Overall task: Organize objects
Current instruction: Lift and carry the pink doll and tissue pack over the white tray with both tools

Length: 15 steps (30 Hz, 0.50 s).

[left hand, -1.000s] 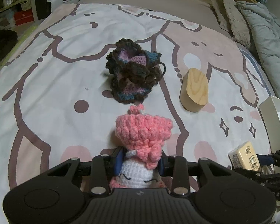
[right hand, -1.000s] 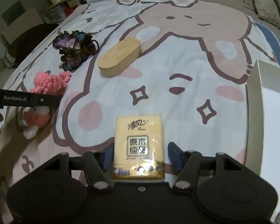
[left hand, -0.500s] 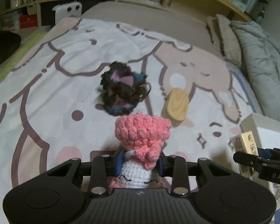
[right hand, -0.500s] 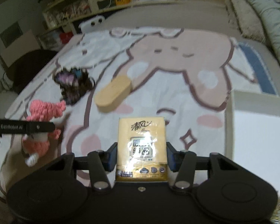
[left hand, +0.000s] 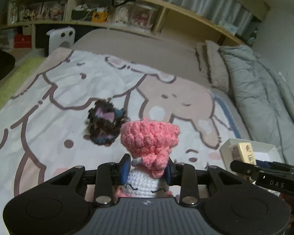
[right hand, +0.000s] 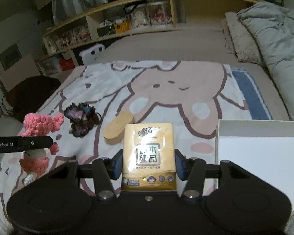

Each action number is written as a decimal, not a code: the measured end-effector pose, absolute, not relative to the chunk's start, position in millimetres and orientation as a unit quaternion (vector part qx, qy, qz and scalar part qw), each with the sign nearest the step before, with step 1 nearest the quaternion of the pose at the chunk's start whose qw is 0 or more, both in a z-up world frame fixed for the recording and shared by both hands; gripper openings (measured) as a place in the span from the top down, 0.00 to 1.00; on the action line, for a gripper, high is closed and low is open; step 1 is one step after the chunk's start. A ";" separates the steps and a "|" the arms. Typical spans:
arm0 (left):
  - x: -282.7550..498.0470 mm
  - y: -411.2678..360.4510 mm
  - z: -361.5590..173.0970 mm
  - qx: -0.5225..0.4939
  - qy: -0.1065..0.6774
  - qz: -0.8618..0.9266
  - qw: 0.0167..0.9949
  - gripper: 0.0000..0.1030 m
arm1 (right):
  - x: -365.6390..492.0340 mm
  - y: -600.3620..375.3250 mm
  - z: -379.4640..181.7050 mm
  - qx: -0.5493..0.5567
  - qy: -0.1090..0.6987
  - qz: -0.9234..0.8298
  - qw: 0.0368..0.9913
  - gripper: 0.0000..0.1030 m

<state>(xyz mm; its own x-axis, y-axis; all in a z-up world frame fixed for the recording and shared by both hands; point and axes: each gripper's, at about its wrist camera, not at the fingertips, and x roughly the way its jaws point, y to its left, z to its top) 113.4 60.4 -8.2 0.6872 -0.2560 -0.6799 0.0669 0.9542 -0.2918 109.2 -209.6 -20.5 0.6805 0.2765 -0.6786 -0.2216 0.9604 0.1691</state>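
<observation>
My left gripper (left hand: 147, 171) is shut on a pink and white crochet doll (left hand: 149, 139) and holds it above the bed; the doll also shows in the right wrist view (right hand: 40, 125). My right gripper (right hand: 148, 163) is shut on a yellow tissue pack (right hand: 148, 152), held above the bed just left of a white box (right hand: 264, 156). In the left wrist view the tissue pack (left hand: 245, 153) is over the white box (left hand: 225, 148). A dark crochet piece (left hand: 104, 125) and a wooden block (right hand: 117, 127) lie on the bedspread.
The bed has a cartoon bunny bedspread (right hand: 176, 90). A grey duvet (left hand: 264, 98) and pillows (right hand: 239, 37) lie at the right. Shelves (right hand: 127, 19) run along the back wall. A white heater (left hand: 60, 39) and a dark chair (right hand: 31, 96) stand left of the bed.
Both grippers have risen from the bedspread with the doll and the tissue pack. The right gripper has moved toward the white box. The views now tilt up to the shelves.
</observation>
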 end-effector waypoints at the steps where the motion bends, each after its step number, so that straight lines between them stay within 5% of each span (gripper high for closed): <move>1: 112.2 59.0 -5.2 -0.124 0.380 -0.091 0.912 0.65 | 106.9 -210.0 -17.7 0.039 0.372 0.136 0.917 0.49; 15: 119.1 5.4 31.8 -0.125 0.339 -0.136 0.922 0.65 | 96.6 -256.5 19.9 0.038 0.316 0.104 0.942 0.49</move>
<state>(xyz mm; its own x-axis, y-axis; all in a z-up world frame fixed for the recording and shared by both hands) 119.1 5.4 31.8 0.7327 -0.3354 -0.5921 0.1664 0.9320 -0.3221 96.6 -256.5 19.9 0.7788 0.2200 -0.5874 -0.1726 0.9755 0.1366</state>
